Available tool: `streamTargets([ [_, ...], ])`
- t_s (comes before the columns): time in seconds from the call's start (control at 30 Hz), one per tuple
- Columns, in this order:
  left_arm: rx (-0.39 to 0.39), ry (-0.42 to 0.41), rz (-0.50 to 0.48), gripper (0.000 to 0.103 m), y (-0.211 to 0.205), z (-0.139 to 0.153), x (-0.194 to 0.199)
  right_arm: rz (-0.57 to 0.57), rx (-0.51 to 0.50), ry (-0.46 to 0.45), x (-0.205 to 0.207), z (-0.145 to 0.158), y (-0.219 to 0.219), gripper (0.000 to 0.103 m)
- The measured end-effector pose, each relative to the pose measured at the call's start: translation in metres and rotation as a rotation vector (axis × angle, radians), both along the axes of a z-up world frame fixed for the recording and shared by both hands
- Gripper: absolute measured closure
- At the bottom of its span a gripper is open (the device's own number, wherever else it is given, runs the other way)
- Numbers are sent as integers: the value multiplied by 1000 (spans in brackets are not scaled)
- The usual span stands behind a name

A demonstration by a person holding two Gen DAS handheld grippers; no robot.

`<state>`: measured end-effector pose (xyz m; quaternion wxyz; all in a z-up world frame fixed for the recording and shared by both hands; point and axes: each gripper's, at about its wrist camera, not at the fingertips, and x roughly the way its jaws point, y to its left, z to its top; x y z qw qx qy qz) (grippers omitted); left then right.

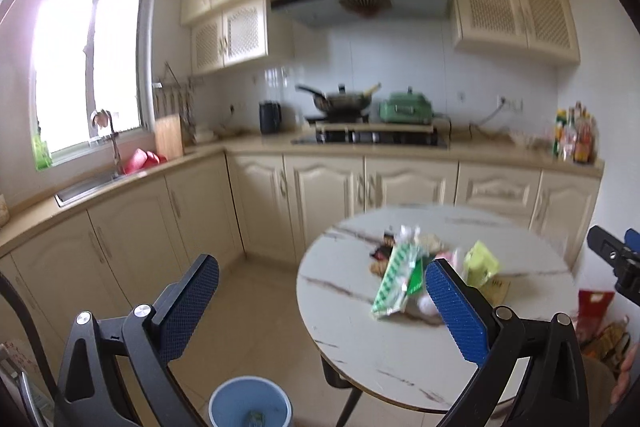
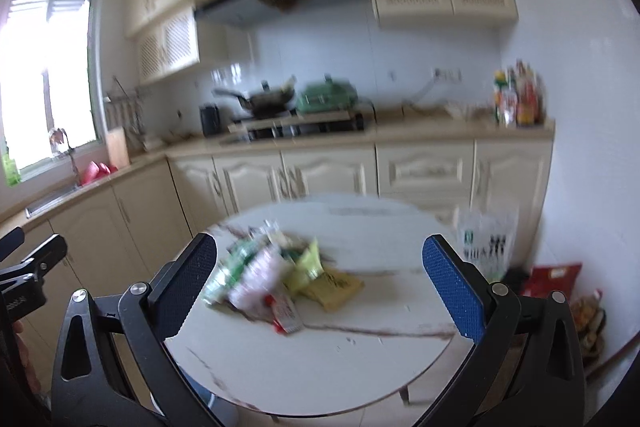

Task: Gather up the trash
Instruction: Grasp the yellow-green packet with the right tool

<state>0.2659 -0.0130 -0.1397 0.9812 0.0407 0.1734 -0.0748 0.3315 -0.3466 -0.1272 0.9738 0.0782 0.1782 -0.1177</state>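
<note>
Blue-padded fingers [image 1: 456,311] of the left gripper [image 1: 320,303] are seen closest to the lens in the left wrist view, spread wide with nothing held between them. Below them, at the bottom edge, a blue bin [image 1: 251,403] stands on the tiled floor just beside the round marble-patterned table [image 1: 400,359]; a small scrap is seen inside it.

The trash pile [image 1: 424,267] lies on the table top, towards its far half: a green-and-white checked wrapper [image 1: 394,281], a yellow-green packet [image 1: 480,263] and several smaller wrappers whose kinds cannot be told through the blur. The left gripper is held short of the pile and apart from it.

In the right wrist view the right gripper [image 2: 320,287] is likewise held wide open and empty, above the near part of the table [image 2: 320,359]. The same pile [image 2: 280,271] is framed between its fingers, with a flat yellow packet [image 2: 336,285] at its right edge and a red-and-white wrapper [image 2: 286,313] nearest the camera. No contact with the pile is seen.

A clear printed plastic bag [image 2: 486,243] stands beyond the table's right side, and a red bag [image 2: 554,277] rests on the floor next to it. Cream cabinets [image 1: 320,187], a stove with a wok [image 1: 344,99] and a sink [image 1: 88,183] under the window are seen behind.
</note>
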Motion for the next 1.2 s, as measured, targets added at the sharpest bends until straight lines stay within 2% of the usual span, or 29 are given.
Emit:
streamTargets([
  [0.27,35,165,-46,1,-45,5,109,47,105,205,83,-70,-40,0],
  [0.43,-3,299,-116,1,-68,5,183,65,168,275,137,-100,-58,3],
  [0.57,-45,366,-154,1,-77,2,227,88,199,318,171,-115,-67,28],
  [0.67,-30,394,-176,1,-92,-2,262,124,243,356,193,-129,-72,46],
  [0.73,-15,413,-192,1,-102,-7,284,146,250,374,201,-136,-73,65],
  [0.77,-9,424,-203,1,-107,-9,294,158,253,380,205,-139,-73,83],
  [0.8,-3,432,-214,1,-112,-11,304,173,258,383,206,-141,-72,89],
  [0.9,-2,452,-242,1,-124,-17,329,210,251,354,204,-140,-71,96],
  [1.1,-62,500,-297,1,-133,-29,367,211,228,325,197,-128,-71,97],
  [1.2,-107,550,-316,1,-130,-42,385,214,228,322,197,-125,-72,97],
])
